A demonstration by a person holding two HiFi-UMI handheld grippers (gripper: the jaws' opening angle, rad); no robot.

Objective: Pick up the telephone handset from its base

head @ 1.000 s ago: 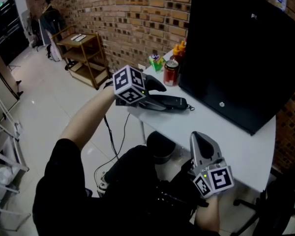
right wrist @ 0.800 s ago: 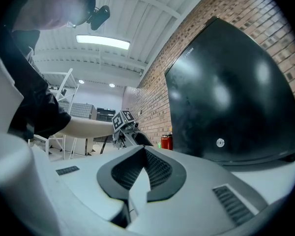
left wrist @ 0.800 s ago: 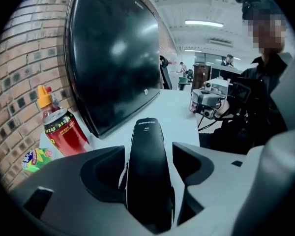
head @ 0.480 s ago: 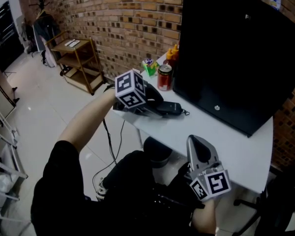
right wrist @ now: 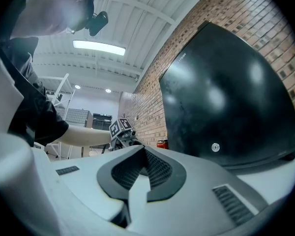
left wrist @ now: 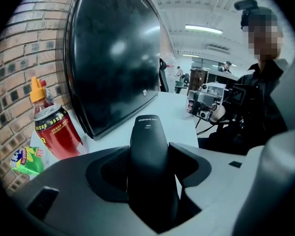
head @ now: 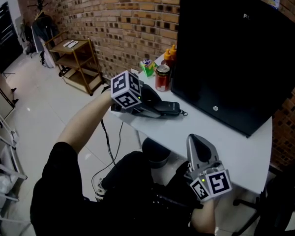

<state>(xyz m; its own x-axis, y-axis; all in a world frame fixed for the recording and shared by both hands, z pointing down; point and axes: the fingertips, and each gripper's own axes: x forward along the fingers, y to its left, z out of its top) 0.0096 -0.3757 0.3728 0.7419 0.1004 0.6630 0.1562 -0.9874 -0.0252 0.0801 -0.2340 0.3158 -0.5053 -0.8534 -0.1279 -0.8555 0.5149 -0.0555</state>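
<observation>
Left gripper view is showing the telephone handset [left wrist: 148, 161] lying between the left gripper's [head: 153, 107] closing jaws, low on the white table [head: 226, 141], not yet lifted. Right gripper [right wrist: 146, 170] is idling, jaws together, empty.

Left tongs [head: 155, 107] closing around handset [head: 170, 108], red can [head: 162, 78] beyond

Black-clad person [head: 64, 181]; grey left tongs [head: 158, 107] and right tongs [head: 199, 144] (black pads [right wrist: 160, 170]) carry marker cubes [head: 126, 90].
</observation>
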